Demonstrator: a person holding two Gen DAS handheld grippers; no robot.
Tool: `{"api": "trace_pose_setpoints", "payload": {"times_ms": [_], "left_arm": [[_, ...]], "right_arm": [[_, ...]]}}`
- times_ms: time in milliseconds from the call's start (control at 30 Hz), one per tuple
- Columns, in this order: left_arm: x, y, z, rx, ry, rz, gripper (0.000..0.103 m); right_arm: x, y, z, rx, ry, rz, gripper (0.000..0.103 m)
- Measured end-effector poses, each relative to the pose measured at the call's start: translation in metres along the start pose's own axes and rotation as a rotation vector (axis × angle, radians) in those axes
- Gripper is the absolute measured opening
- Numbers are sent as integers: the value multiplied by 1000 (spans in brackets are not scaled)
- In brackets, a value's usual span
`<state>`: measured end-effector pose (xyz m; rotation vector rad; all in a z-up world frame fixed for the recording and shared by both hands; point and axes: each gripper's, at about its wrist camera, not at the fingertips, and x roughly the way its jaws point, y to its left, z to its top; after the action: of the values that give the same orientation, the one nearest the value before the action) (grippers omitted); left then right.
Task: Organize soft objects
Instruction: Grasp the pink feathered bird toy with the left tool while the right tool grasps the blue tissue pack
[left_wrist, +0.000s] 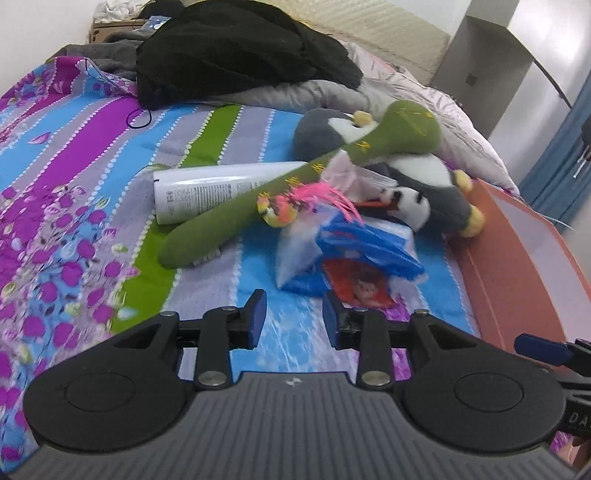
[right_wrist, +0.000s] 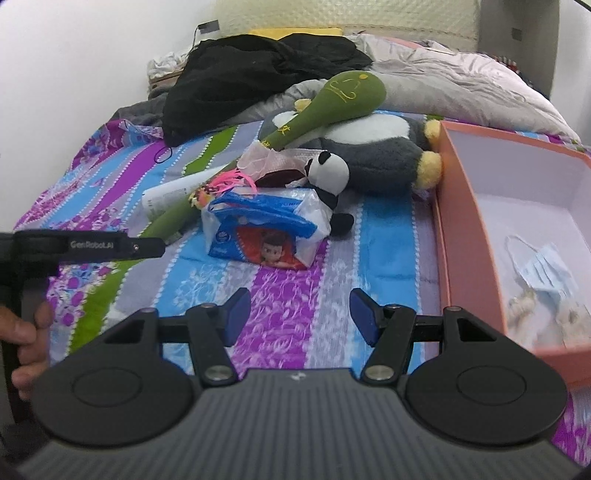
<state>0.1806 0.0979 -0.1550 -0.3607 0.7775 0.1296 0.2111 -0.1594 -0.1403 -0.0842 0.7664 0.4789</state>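
A heap of soft things lies on the striped bedspread. A long green plush club (left_wrist: 295, 177) (right_wrist: 332, 99) leans across a grey and white penguin plush (left_wrist: 424, 177) (right_wrist: 376, 155). A small panda (left_wrist: 410, 206) (right_wrist: 328, 173) rests against a blue tissue pack (left_wrist: 354, 251) (right_wrist: 258, 236). A pink tasselled toy (left_wrist: 295, 203) (right_wrist: 229, 184) sits by the club. My left gripper (left_wrist: 294, 317) hovers open just short of the tissue pack, nothing between its pads. My right gripper (right_wrist: 300, 314) stands open and wider over the bare bedspread, in front of the pack.
A white tube (left_wrist: 207, 192) (right_wrist: 166, 195) lies under the club. An open orange box (left_wrist: 517, 258) (right_wrist: 465, 229) at the right holds a blue face mask (right_wrist: 543, 269). Black clothing (left_wrist: 236, 48) and a pale quilt (right_wrist: 461, 81) fill the far end. A hand (right_wrist: 29, 332) grips the left tool.
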Motion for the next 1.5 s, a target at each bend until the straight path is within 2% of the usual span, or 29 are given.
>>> {"api": "trace_pose_setpoints", "payload": {"times_ms": [100,167,267,633,867,967,1067,1133,1233,1333,1500], "left_arm": [[22,9,11,2,-26,-3,46],[37,18,17,-7,-35,-8,46],[54,30,26,-38,-29,-62,46],[92,45,48,-100,-55,-137,46],[105,53,52,-145,-42,-217,46],[109,51,50,-134,-28,-199,38],[105,47,48,-109,-46,-177,37],[101,45,48,-97,-58,-158,37],[91,46,49,-106,-77,-149,37],[79,49,51,-135,-79,-128,36],[50,45,50,-128,-110,-72,36]], "right_arm": [[22,-1,7,-31,-15,1,62],[36,0,10,-65,-29,3,62],[56,0,18,-94,-46,16,62],[103,15,37,-258,-76,46,62],[125,25,38,-367,-41,59,61],[128,28,38,-405,-37,50,63],[127,26,40,-398,-34,38,55],[125,25,40,-411,-33,23,36],[119,20,43,-386,-26,52,23],[109,19,46,-357,-20,78,17],[90,24,46,-321,-5,92,8]]}}
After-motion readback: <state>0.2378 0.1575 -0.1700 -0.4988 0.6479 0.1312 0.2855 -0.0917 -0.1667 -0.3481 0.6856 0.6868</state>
